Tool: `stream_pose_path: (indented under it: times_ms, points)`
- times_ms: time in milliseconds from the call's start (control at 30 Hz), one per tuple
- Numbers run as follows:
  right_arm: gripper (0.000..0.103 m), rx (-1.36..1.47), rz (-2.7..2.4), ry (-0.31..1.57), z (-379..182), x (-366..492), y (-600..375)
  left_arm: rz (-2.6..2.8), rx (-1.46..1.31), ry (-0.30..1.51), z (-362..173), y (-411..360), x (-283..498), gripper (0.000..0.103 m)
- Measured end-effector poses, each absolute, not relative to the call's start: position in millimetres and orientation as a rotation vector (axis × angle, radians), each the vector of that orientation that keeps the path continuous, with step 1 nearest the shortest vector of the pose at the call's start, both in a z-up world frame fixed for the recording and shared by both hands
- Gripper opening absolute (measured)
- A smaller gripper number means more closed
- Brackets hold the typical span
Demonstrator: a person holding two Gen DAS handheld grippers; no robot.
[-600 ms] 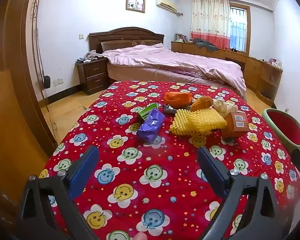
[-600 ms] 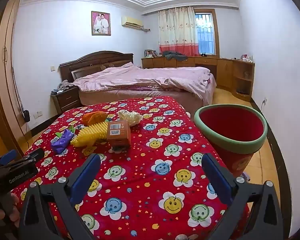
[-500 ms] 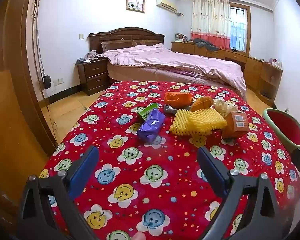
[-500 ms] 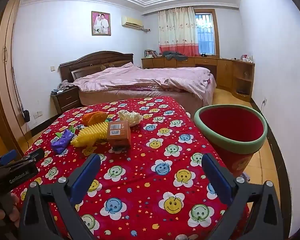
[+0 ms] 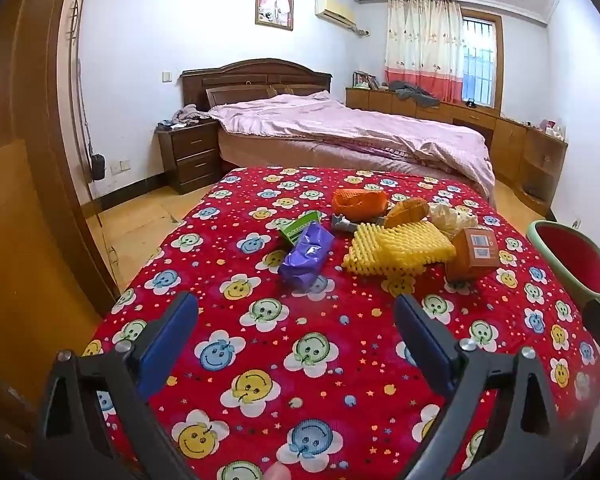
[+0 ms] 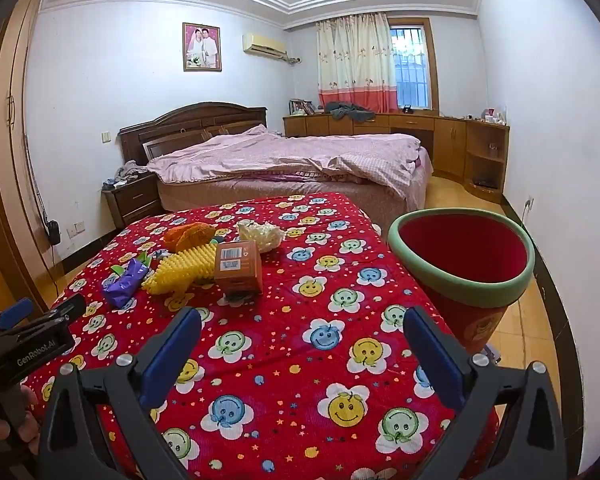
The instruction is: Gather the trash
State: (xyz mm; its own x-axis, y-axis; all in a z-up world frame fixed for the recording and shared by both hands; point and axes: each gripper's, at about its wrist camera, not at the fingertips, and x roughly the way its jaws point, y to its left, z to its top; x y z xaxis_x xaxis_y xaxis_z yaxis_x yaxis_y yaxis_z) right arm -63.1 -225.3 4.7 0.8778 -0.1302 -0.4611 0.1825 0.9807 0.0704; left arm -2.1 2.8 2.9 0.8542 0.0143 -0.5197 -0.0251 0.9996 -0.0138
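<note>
Both of my tools are released. My left gripper stands with its blue pads spread wide and nothing between them; my right gripper is the same, wide and empty. Both hover over the near part of the red smiley-patterned cover, pointing down toward it at a slant.

The trash lies in one cluster farther along the cover, well apart from both sets of jaws.

1. Purple wrapper: nearest to my left jaws. It looks like crumpled foil or film, so I judge it light, soft and somewhat slippery. Take it across the crumpled middle, where folds give the pads purchase.
2. Green packet: partly tucked behind the purple wrapper, touching it. It looks thin and flat; grip an exposed edge.
3. Yellow foam net: ribbed mesh, apparently light and springy. It should compress, so close fully on one edge.
4. Orange box: standing upright, touching the yellow net. Cardboard, probably stiff but crushable; grip across two flat opposite faces, moderate pressure.
5. Orange foam nets and a pale crumpled wad: at the far side of the cluster. Soft; pinch anywhere bulky.

A small grey item shows between the nets; I cannot tell what it is.

The red bin with the green rim stands off the cover's right edge, closest to my right gripper, its mouth open and tilted toward me.
</note>
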Motion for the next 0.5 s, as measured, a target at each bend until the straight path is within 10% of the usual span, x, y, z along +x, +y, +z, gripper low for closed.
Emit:
stream_pose_path:
  times_ms: [500]
  points:
    - [0.103,0.114,-0.164,0.472,4.7,-63.3,-224.5,0.022,-0.025,0.546,4.5,4.6,-2.5,0.097]
